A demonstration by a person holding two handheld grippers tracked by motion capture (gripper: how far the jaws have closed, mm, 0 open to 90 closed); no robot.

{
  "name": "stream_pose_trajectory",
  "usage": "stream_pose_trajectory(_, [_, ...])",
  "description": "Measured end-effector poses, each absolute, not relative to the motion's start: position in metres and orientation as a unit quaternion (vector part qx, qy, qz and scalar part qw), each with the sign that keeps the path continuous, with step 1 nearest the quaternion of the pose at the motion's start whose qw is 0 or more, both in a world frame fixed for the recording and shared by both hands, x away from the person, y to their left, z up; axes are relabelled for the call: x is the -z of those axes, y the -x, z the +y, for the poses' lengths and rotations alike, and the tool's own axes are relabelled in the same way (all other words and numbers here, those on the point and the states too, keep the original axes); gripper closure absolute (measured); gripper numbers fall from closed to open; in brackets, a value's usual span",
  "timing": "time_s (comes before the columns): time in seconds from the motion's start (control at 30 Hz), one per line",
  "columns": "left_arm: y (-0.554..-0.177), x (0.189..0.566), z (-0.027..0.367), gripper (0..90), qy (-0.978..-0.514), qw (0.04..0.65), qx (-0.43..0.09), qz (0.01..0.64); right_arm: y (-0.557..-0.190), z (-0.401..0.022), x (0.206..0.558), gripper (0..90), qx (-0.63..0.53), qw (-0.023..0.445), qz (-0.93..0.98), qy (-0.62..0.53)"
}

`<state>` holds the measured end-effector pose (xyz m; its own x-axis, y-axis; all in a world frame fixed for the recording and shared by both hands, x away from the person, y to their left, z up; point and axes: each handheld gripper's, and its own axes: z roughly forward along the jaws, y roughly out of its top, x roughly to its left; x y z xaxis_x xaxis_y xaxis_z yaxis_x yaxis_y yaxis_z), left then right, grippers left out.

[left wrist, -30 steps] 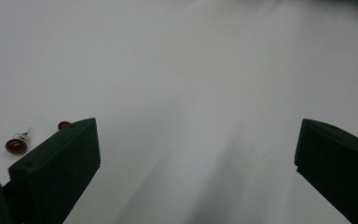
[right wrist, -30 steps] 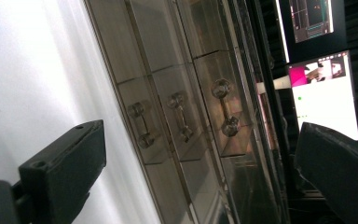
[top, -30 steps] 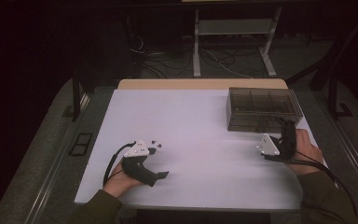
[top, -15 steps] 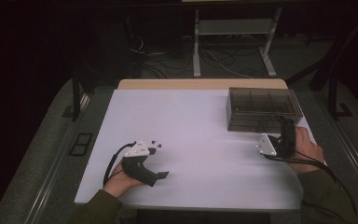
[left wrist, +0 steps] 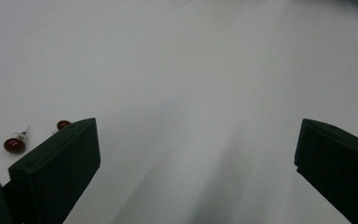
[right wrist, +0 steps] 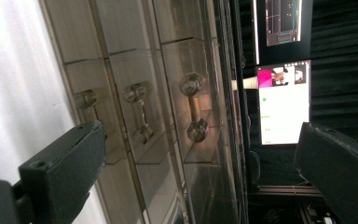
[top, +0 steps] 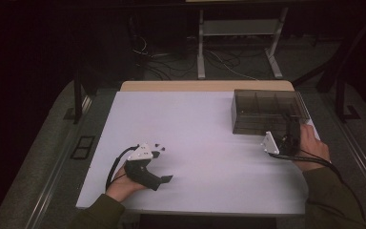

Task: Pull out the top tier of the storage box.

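From above I see the white table (top: 205, 143) mostly bare through the middle, with the smoky clear drawer box (top: 267, 110) near its far right edge; its front shows in my right gripper view as three knobbed drawers (right wrist: 191, 107) whose contents I can't make out. My right gripper (top: 290, 136) sits just at the box front, jaws spread wide on nothing. My left gripper (top: 164, 164), low near the front edge, is equally wide and empty, beside two small red earrings (left wrist: 15, 144), one partly hidden behind its jaw.

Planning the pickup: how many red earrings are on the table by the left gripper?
2: one red stud earring left of the left gripper's jaw, a second at that jaw's tip, partly hidden. Others may be covered.
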<state>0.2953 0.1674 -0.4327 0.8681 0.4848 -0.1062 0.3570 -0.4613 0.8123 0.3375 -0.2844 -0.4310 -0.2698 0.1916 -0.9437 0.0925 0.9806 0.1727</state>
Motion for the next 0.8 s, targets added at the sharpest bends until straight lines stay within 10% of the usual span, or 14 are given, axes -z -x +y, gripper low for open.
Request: stream_pose_trajectory(0.8, [-0.2948,0.4326,0.1686,0.0,-0.852,0.456,-0.072,0.247,-0.3352,-0.2815,0.4403,9.5,-0.016,0.617,0.783,-0.076])
